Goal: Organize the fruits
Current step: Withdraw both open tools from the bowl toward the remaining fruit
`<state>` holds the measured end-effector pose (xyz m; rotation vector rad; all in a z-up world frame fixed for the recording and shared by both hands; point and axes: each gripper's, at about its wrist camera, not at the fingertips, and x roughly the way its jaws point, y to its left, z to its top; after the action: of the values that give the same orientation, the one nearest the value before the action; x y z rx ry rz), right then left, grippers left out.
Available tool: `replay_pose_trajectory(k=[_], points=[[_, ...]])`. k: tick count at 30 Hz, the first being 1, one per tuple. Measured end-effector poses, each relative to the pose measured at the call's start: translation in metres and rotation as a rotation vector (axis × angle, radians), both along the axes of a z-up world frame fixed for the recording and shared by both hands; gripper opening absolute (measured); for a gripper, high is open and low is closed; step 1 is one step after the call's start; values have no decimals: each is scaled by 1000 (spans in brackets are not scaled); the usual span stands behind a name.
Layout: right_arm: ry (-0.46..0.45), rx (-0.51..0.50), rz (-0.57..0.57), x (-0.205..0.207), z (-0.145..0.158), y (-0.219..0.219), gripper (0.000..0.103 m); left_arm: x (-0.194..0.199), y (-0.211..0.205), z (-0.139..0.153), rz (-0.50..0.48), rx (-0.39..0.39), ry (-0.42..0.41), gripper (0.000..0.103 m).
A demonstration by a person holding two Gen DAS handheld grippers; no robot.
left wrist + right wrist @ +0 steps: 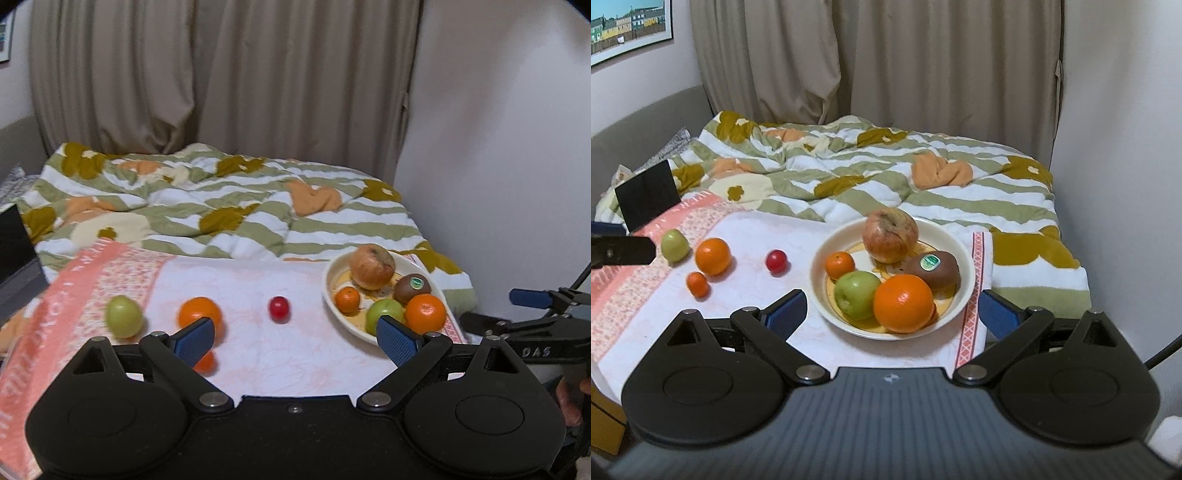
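Note:
A cream plate [964, 258] [332, 306] on a pink-and-white towel holds a red apple [890, 234], a kiwi [936, 271], a green apple [857, 295], a large orange [904, 303] and a small tangerine [839, 264]. Loose on the towel to the left lie a red cherry tomato [279, 308] [775, 260], an orange [197, 312] [713, 256], a small tangerine [697, 284] and a green fruit [123, 316] [675, 244]. My left gripper [295, 338] is open and empty, near the loose orange. My right gripper [892, 314] is open and empty, straddling the plate's near side.
The towel [240, 288] lies on a bed with a striped floral duvet [221, 206]. A black tablet-like panel [648, 195] stands at the left. A white wall [1126, 147] is at the right and beige curtains [886, 55] hang behind.

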<state>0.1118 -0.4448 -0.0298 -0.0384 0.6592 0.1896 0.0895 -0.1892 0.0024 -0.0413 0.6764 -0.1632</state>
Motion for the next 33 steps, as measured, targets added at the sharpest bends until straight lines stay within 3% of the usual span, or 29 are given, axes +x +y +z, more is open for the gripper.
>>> replay_pose_trajectory(k=[14,22,33], points=[[-16,40,4,-17,32,69,103,-19,97,20,98,50,-77,99],[31,50,-67,-17,24,137,103,6,151,5,11,91,-29,100],[148,66,-179,-4,-15,217,103,66,210,-34,-150,100,71,100]])
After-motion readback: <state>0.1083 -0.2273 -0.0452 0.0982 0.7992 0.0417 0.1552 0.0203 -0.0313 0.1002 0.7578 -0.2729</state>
